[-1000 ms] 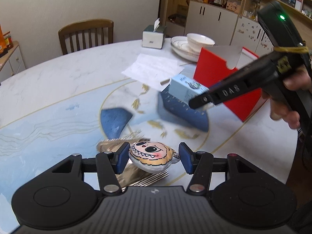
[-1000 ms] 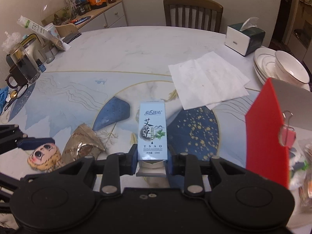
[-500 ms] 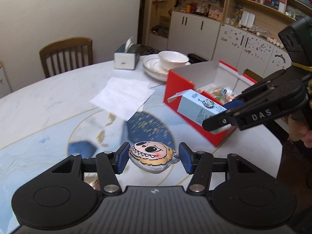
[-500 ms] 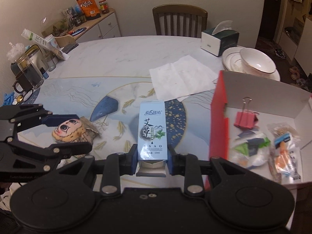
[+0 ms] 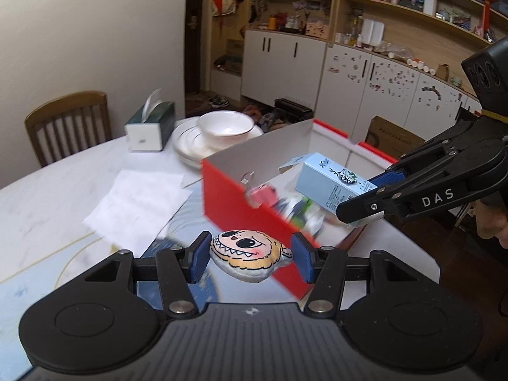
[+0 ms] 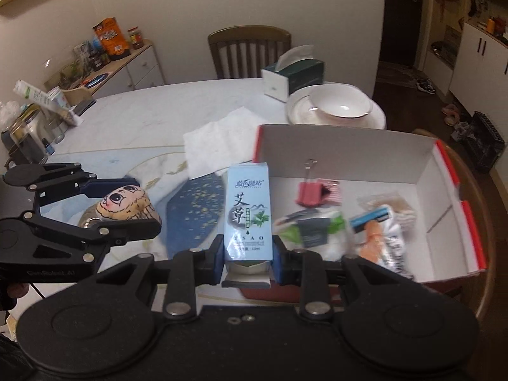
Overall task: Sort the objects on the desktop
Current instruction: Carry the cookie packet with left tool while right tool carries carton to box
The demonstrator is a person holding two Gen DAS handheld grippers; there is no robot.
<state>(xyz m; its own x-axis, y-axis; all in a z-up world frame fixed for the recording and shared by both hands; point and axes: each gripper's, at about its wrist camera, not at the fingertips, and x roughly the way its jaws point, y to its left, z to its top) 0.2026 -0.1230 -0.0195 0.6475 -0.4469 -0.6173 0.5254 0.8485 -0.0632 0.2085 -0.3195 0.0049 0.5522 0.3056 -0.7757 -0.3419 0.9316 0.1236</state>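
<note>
A home dining room.
Round marbled table (image 6: 133, 117) with wooden chair (image 6: 249, 50), stacked bowl and plates (image 5: 212, 136), tissue box (image 5: 149, 127), cluttered wall shelves (image 5: 412, 3).

Both claws lifted off table – blue carton (image 6: 247, 212) now over red box (image 6: 444, 171), doll-face charm (image 5: 249, 255) near its wall.

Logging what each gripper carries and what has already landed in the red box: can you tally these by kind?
Held in fingers: 2, the cartoon face charm and the light blue carton
Binder clips in the red box: 1, pink
Wrapped packets in the box: about 2, blurred
Total: about 5
</note>
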